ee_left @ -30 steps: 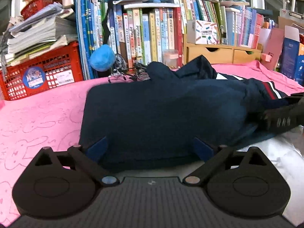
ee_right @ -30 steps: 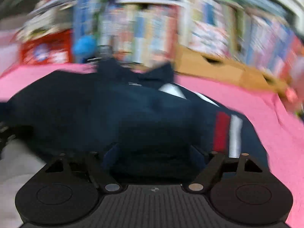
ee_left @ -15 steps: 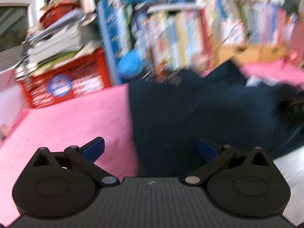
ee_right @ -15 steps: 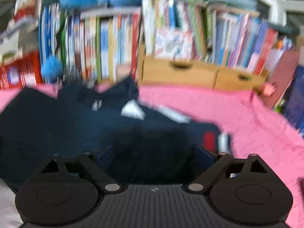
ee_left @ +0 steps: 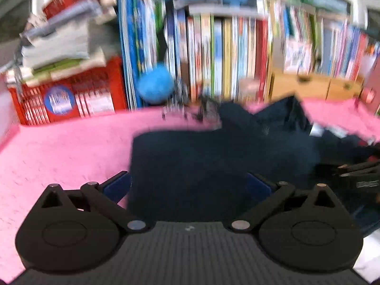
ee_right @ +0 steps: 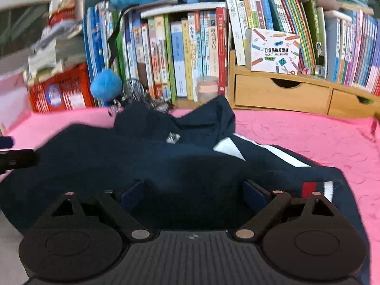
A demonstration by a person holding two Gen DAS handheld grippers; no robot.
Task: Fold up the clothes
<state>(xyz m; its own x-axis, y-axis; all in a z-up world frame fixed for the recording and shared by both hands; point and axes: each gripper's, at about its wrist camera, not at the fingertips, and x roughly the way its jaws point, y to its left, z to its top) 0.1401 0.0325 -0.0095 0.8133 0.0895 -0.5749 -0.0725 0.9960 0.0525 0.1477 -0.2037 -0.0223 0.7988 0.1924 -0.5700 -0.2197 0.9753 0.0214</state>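
The navy garment (ee_right: 180, 166) is lying on the pink cloth (ee_right: 308, 135) — both the left gripper (ee_left: 187, 185) and right gripper (ee_right: 192, 194) are hovering at its near edge, fingers spread apart, fabric between them.

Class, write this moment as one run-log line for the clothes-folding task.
jacket: navy, spread on pink cloth | left gripper: open, over jacket | right gripper: open, over jacket | fold: unfinished

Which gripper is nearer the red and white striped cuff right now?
Right. The right gripper sits open over the navy jacket, with the striped cuff just beside its right finger. The left gripper is at the jacket's opposite edge.
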